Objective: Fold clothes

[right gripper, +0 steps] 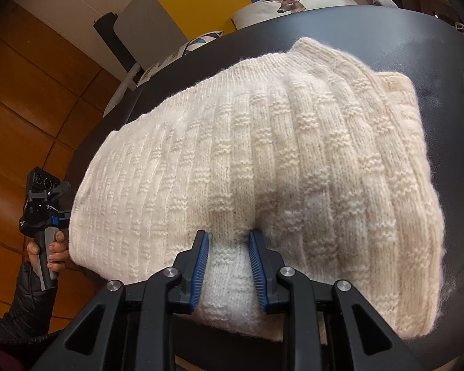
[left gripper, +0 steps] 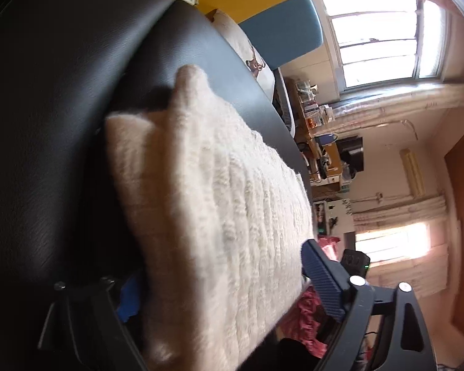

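A cream ribbed knit sweater lies folded in a thick bundle on a round black table. My right gripper is at the sweater's near edge, shut on a pinched fold of the knit between its blue pads. In the left wrist view, which is rolled sideways, the sweater fills the wide gap of my left gripper. One blue pad shows, the other is mostly hidden. The right wrist view shows the left gripper at the sweater's left edge, held by a hand.
A deer-print cushion sits on a chair beyond the table's far rim. Wooden floor lies to the left of the table. A pink cloth lies below the table edge, and bright windows and cluttered shelves stand across the room.
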Tool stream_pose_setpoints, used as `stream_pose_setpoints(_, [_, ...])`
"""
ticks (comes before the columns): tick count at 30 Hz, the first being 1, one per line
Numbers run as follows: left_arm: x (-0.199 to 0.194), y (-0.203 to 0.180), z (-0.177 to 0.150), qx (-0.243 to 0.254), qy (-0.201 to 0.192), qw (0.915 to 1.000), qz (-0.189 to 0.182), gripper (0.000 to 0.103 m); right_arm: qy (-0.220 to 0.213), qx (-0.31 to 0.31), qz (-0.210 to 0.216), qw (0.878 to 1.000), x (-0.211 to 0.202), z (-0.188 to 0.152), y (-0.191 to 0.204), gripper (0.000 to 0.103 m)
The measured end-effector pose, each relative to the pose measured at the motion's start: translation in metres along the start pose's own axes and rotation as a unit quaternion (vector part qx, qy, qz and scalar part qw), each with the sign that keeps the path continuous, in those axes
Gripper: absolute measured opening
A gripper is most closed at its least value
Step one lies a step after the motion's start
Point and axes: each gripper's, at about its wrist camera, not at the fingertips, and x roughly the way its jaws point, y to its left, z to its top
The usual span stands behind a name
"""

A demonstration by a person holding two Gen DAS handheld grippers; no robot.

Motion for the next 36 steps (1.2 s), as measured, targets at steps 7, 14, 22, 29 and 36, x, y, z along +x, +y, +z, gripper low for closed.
stream_pose_setpoints(7, [0.005, 0.010, -0.003, -0.009, -0.032, 0.9980, 0.054, 0.019, -0.048, -0.059, -0.046, 0.996, -0.041, -0.003, 0.007, 0.027])
stream_pose_setpoints(14, [-0.008, 0.009, -0.004, -0.014, -0.050, 0.9969, 0.060, 0.018, -0.038, -0.133, -0.088, 0.986, -0.050, 0.011, 0.002, 0.027])
stream_pose_setpoints(22, [-0.034, 0.008, -0.007, -0.007, -0.064, 0.9952, 0.073, 0.018, -0.023, -0.169, -0.073, 0.983, -0.031, 0.036, -0.003, 0.027])
stream_pose_setpoints(29, [-0.042, -0.009, -0.002, -0.006, -0.057, 0.9969, 0.054, 0.018, 0.033, -0.217, -0.128, 0.967, 0.009, 0.065, -0.005, 0.027])
stream_pose_setpoints(36, [-0.047, -0.028, 0.003, -0.017, -0.073, 0.9968, 0.025, 0.018, 0.055, -0.177, -0.100, 0.978, 0.020, 0.071, -0.014, 0.027])
